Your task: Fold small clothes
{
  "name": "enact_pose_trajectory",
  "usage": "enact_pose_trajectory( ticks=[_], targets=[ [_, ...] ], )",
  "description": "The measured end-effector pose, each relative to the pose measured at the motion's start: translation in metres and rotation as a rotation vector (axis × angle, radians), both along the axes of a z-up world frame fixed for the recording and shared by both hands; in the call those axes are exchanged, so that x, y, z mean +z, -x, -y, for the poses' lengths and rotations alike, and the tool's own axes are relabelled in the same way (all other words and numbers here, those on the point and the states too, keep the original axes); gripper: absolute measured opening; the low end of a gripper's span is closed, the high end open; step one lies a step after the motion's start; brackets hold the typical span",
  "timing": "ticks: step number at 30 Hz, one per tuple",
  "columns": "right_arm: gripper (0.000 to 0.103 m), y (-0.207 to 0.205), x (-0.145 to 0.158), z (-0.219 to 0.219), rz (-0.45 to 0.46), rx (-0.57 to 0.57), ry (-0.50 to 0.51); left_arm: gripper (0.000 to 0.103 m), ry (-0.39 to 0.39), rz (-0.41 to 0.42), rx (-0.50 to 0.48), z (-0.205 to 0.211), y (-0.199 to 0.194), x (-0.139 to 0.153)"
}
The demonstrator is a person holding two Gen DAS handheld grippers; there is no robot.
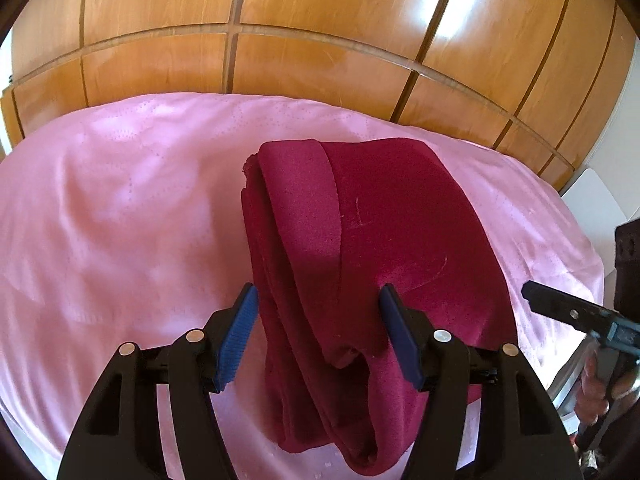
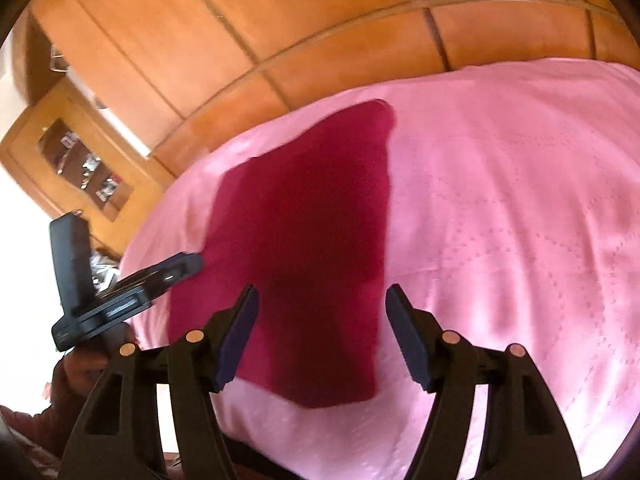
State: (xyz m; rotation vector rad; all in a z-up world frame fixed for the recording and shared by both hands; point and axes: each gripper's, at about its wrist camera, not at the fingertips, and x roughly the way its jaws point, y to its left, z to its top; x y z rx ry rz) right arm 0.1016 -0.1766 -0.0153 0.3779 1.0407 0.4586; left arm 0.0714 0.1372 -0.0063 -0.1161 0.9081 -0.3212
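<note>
Garment (image 1: 360, 248) blurred in right view | left gripper (image 1: 318, 300), right gripper (image 2: 322, 300) jaws apart, empty

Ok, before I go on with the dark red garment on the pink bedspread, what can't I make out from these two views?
- What kind of garment the folded dark red fabric garment is: its layers hide its shape in the left wrist view.
- Its folds in the right wrist view: blurred.
- Its near edge: the left gripper fingers cover part.
- The pink satin bedspread edges: cut off by the frame.
- Items in the wooden cabinet: too small.
</note>
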Motion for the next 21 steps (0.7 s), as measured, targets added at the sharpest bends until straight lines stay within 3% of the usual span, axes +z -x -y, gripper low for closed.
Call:
enact_pose_trajectory(
  ticks=[13, 21],
  targets=[
    [0.067, 0.002, -0.039, -0.024, -0.103, 0.08, 0.017, 0.061, -0.008, -0.024, 0.003, -0.006, 0.002, -0.016],
    [0.072, -0.003, -0.033, -0.029, -0.111, 0.095, 0.012, 0.061, 0.028, -0.042, 0.01, -0.014, 0.004, -0.027]
  ],
)
